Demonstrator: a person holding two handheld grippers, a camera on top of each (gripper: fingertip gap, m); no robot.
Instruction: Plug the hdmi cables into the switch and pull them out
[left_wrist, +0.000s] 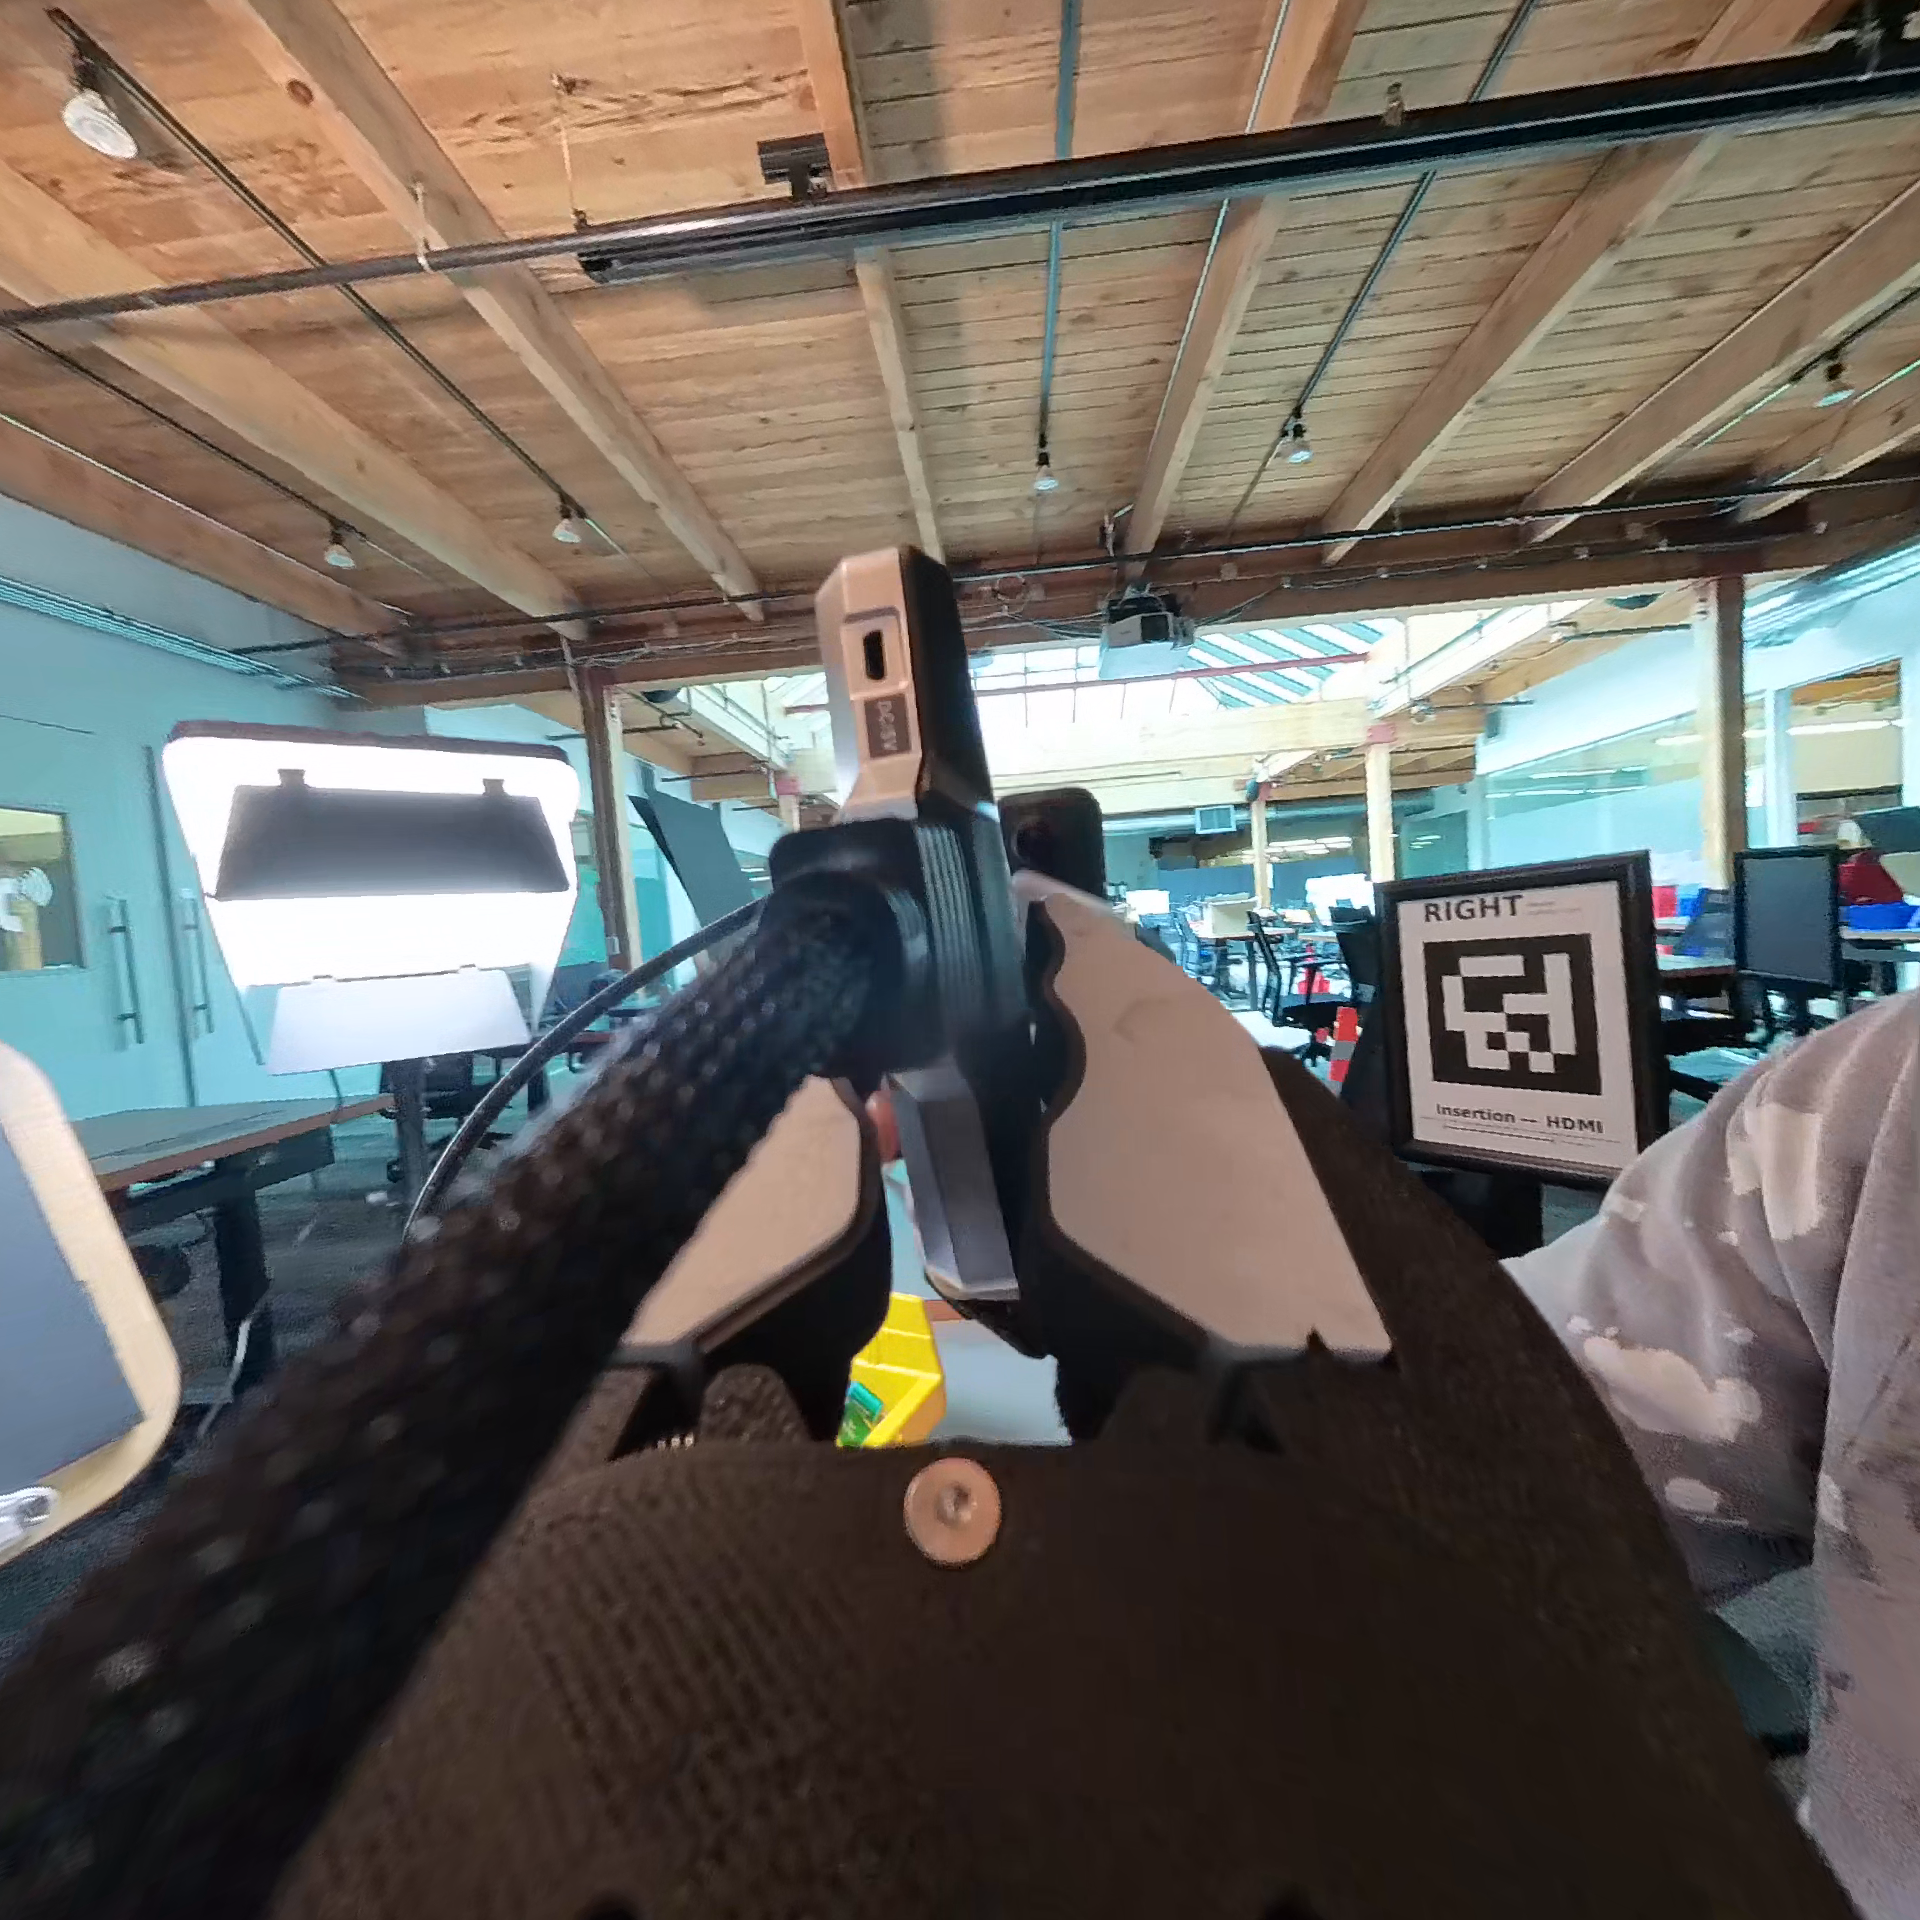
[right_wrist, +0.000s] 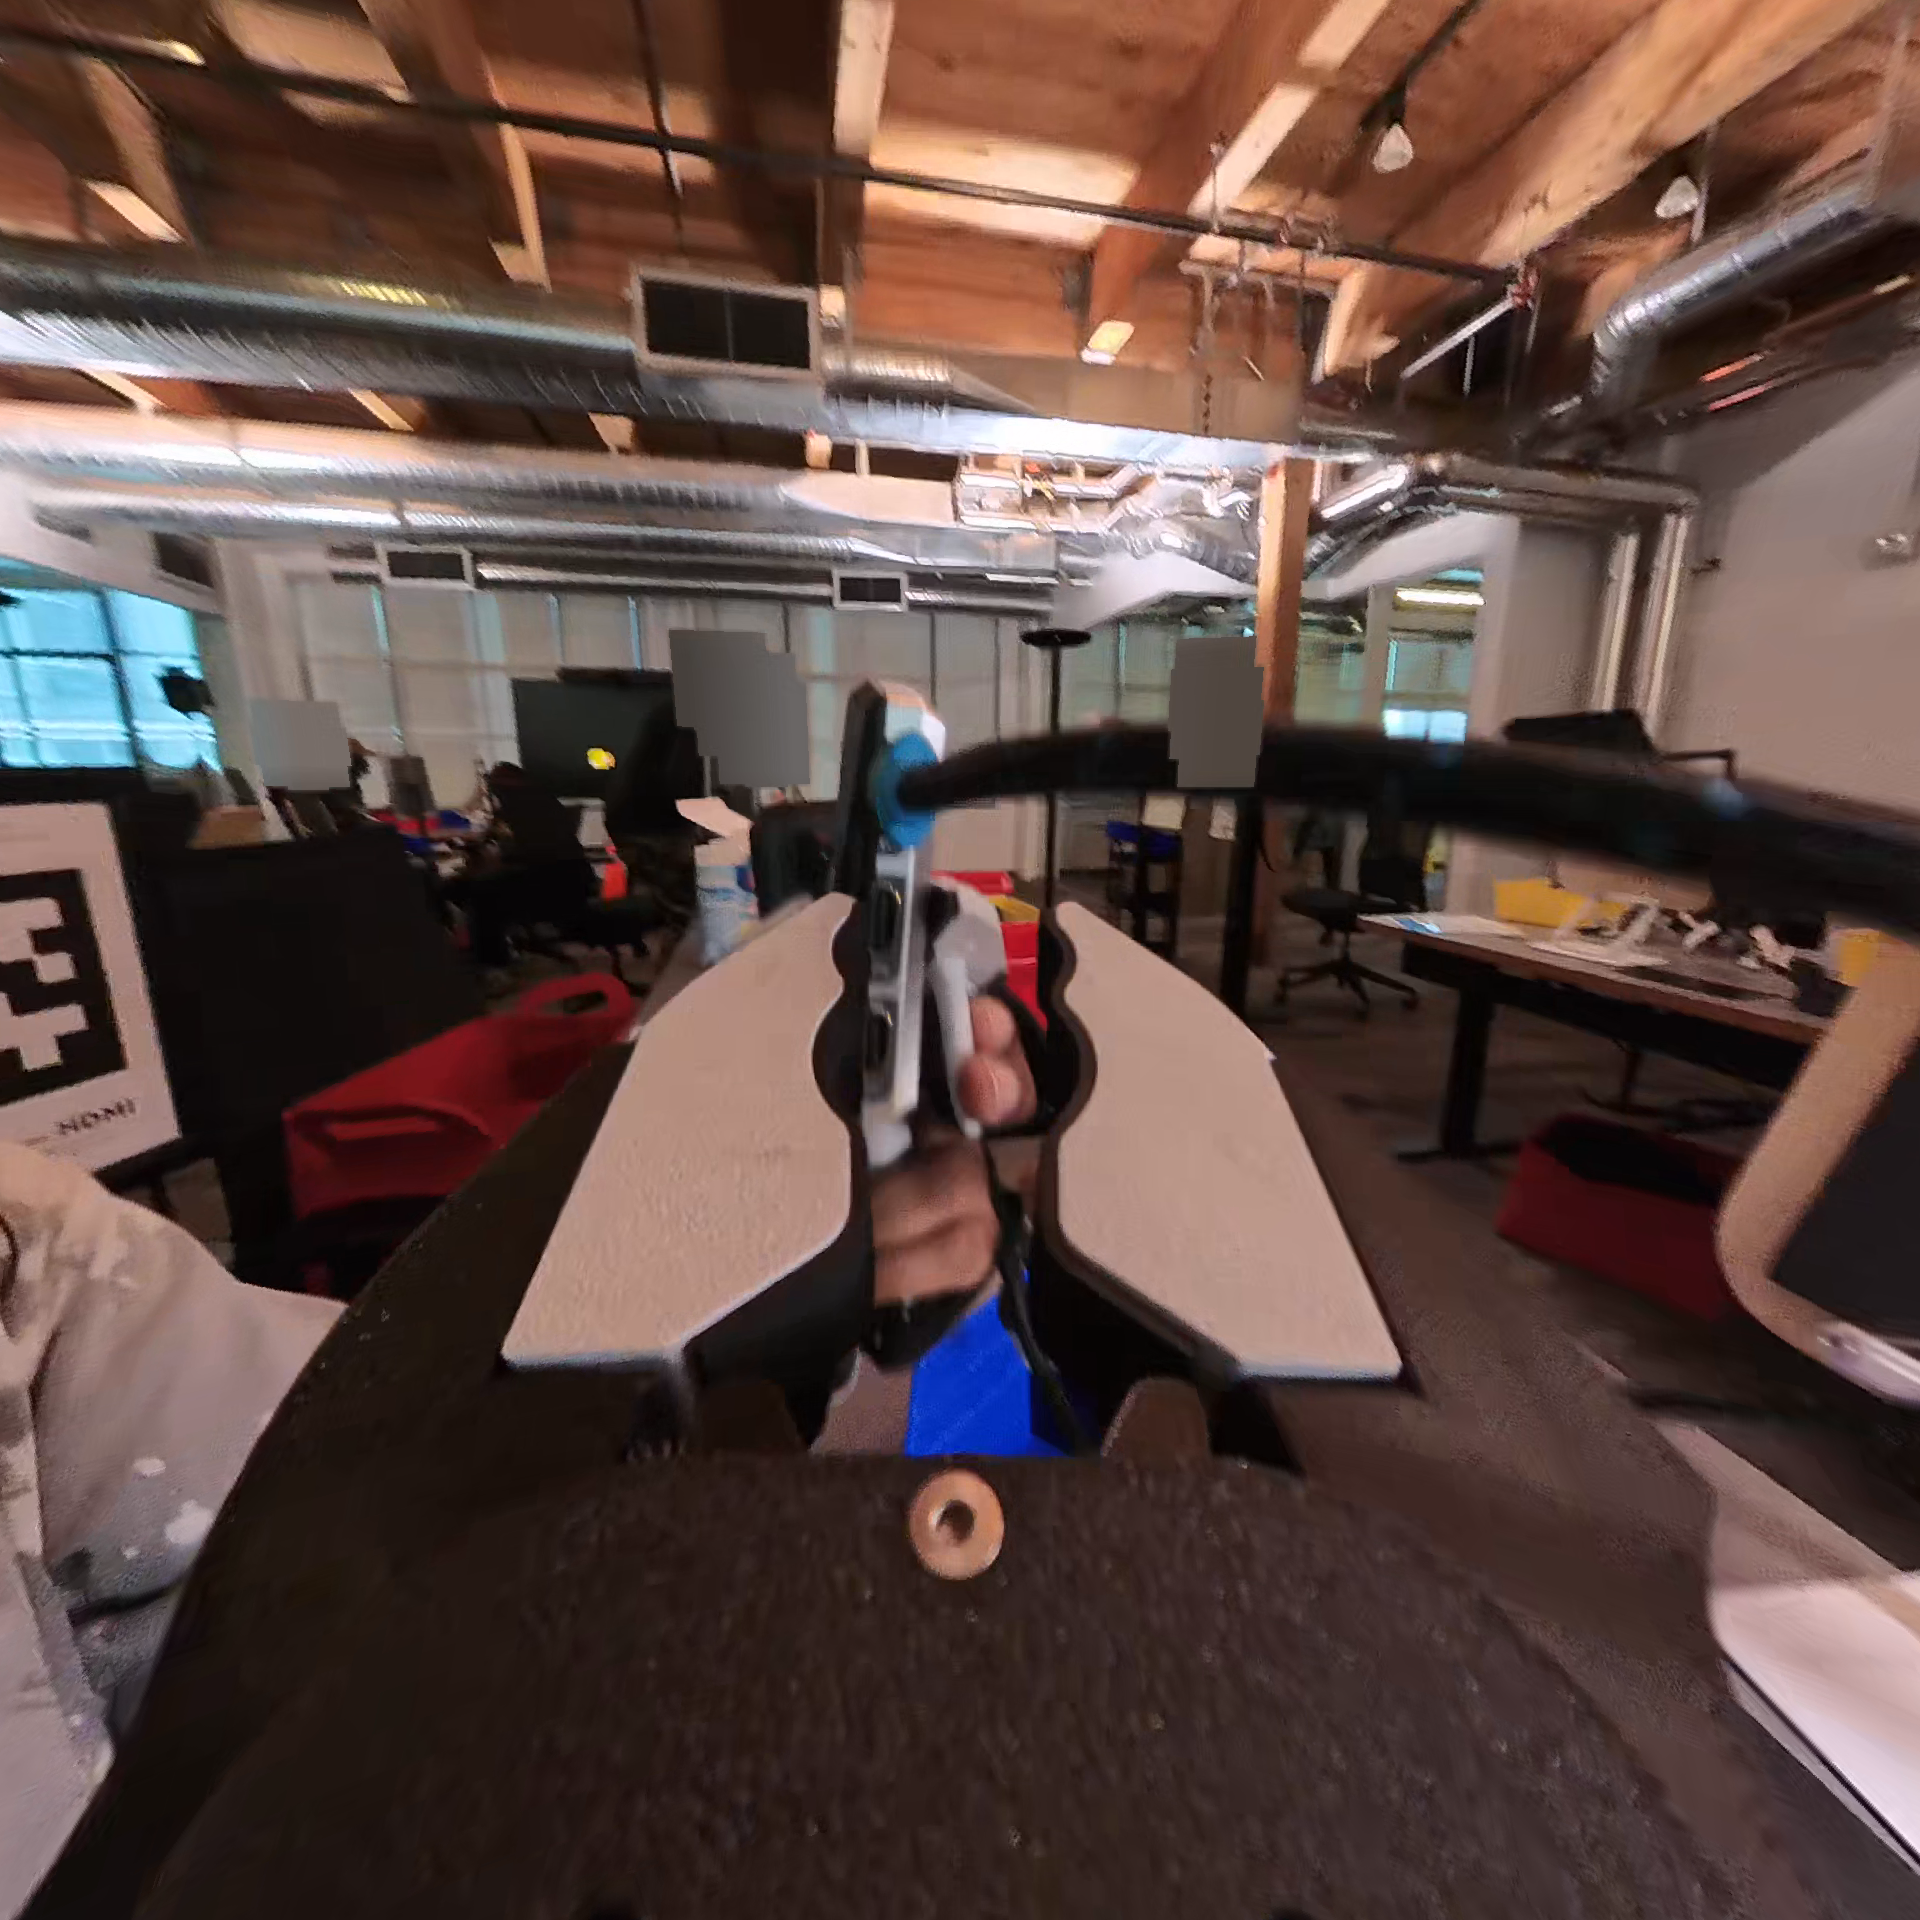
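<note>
A: What does the left gripper (left_wrist: 951, 1049) have?

B: Its fingers are clamped on the switch (left_wrist: 914, 831), held upright at frame centre. A braided black hdmi cable (left_wrist: 582, 1195) is plugged into the switch's left face and runs off to the lower left.

A: And the right gripper (right_wrist: 956, 997)?

B: Jaws narrow; the same switch (right_wrist: 888, 997) stands between them, though I cannot tell whether they touch it. Another cable with a blue plug (right_wrist: 909, 790) enters its top and arcs to the right edge.

A: Behind?

B: A framed marker sign (left_wrist: 1517, 1018) at mid right.
</note>
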